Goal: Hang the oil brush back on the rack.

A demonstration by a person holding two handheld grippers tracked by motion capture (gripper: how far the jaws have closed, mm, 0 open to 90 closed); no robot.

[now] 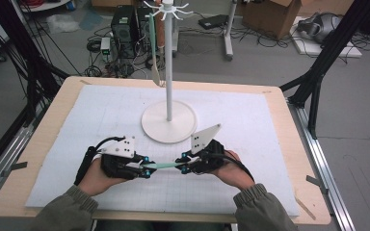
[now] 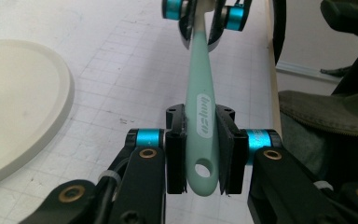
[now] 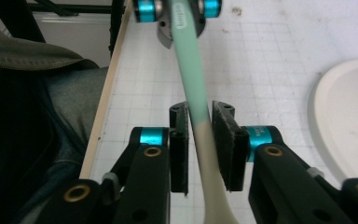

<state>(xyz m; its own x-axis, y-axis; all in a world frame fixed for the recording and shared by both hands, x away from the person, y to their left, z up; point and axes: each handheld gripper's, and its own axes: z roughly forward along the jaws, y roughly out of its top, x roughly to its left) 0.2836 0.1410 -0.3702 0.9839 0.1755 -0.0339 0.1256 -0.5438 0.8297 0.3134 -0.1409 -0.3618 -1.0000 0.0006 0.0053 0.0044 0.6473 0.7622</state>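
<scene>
A mint-green utensil (image 1: pixel 161 166) with a cream front part hangs level just above the white mat, between my two grippers. My left gripper (image 1: pixel 147 169) is shut on its handle end: in the left gripper view the pads (image 2: pixel 176 154) press on both sides of the handle (image 2: pixel 200 93), just above its hanging hole. My right gripper (image 1: pixel 185 166) faces it from the right. In the right gripper view the utensil (image 3: pixel 191 70) passes slantwise between the jaws (image 3: pixel 200 144), where green turns to cream, with a thin gap at the left pad (image 3: pixel 179 154). The cream head is cut off below.
A white stand (image 1: pixel 168 127) with a round base, a tall pole and a hook crown rises behind the grippers at mid-table. A second green-and-cream utensil (image 1: pixel 153 53) hangs from one hook. The gridded white mat (image 1: pixel 270 144) covers the wooden table. Cables and boxes lie on the floor beyond.
</scene>
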